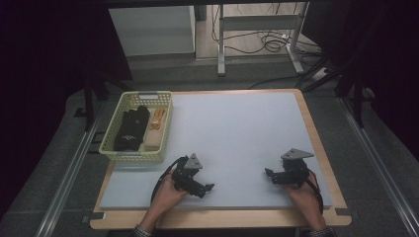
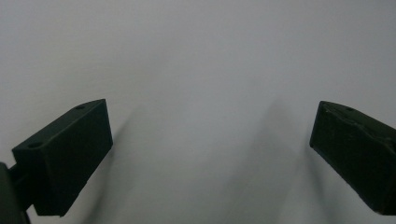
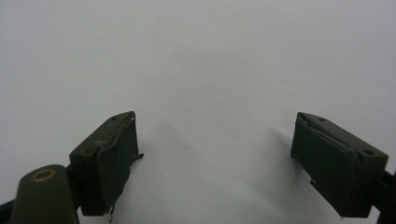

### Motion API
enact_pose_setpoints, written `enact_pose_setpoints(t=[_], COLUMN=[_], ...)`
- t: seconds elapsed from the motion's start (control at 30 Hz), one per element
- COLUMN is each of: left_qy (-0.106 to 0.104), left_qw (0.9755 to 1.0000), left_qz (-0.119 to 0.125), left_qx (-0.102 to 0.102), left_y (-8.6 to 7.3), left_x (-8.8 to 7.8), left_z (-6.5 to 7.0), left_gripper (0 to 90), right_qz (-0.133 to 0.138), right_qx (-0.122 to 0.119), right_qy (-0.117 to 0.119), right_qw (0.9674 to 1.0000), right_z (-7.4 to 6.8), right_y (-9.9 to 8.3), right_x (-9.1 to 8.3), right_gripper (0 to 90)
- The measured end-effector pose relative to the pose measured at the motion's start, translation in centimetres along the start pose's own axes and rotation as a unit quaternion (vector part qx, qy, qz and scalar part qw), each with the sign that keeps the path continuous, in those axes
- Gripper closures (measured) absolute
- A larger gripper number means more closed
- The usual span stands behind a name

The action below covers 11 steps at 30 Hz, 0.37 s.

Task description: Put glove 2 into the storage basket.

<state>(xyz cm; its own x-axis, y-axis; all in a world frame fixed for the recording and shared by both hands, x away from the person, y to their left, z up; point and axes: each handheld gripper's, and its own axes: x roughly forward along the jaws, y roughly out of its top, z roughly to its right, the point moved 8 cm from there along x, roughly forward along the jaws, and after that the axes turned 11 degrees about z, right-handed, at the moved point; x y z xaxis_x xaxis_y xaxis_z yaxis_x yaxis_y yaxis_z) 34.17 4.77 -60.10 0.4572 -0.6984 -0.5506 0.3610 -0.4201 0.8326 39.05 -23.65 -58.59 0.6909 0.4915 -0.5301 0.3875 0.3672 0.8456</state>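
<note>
two open grippers rest over a smooth pale mat.

the left gripper [image 2: 210, 140] has its black, blocky jaws spread wide with nothing between them, just flat grey-white mat [image 1: 237, 143]. the right gripper [image 3: 215, 154] is wide open too and holds nothing. each one sits in a hand at the near edge of the mat, on a wooden table [image 1: 316, 143]. far ahead of the left gripper's jaws sits a yellow-green plastic basket [image 1: 109, 143] with holes in its sides. inside lie a black cloth thing [image 1: 131, 128] with tiny white writing, too small to read, and some tan wooden pieces [image 1: 155, 129] beside it.
</note>
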Motion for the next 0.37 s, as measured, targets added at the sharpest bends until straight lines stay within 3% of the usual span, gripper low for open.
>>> enact_pose_setpoints(t=[0.1, 0.37], left_qy=[0.009, 0.008], left_qw=[0.9997, 0.9998], left_qz=[-0.013, -0.013], left_qx=[0.016, 0.01], left_y=[-0.18, -0.22], left_x=[0.3, 0.38], left_z=[0.2, 0.19], left_gripper=[0.0, 0.0], right_qz=[0.0, 0.0], right_qx=[0.0, 0.0], right_qy=[0.0, 0.001], right_qw=[1.0, 1.0], right_z=[0.0, 0.03], right_y=[0.0, -0.02], right_x=[0.0, 0.02], right_gripper=[14.4, 14.4])
